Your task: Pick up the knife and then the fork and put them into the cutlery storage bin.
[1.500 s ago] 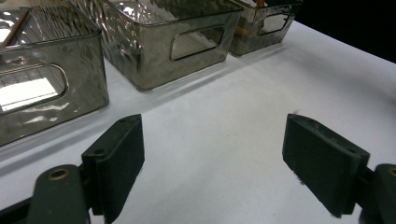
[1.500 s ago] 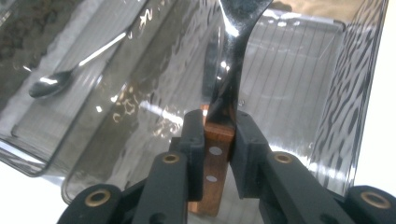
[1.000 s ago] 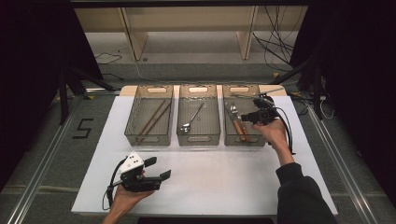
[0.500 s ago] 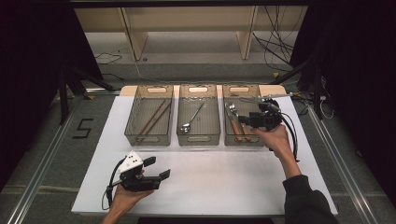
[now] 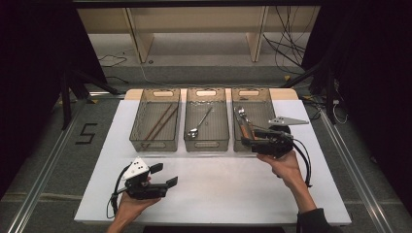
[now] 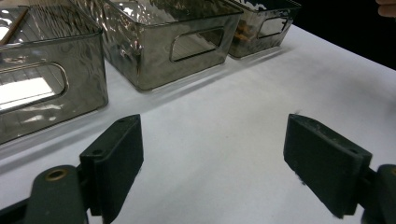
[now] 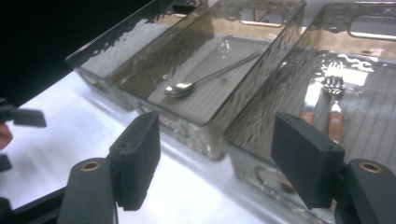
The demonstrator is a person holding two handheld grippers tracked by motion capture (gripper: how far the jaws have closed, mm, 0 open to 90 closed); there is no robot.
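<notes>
Wood-handled forks [image 5: 245, 127] in right bin [image 5: 265, 92], lengthwise, tines away

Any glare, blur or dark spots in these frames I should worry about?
High view: white table bright and evenly lit, surroundings near black, picture a little soft. Left gripper view: strong glare on the smoky bins' walls, far corner black. Right gripper view: reflections ripple on the bin walls, bright glare washes over the fork heads in the right bin; spoon readable, jaws in the foreground slightly soft.
</notes>
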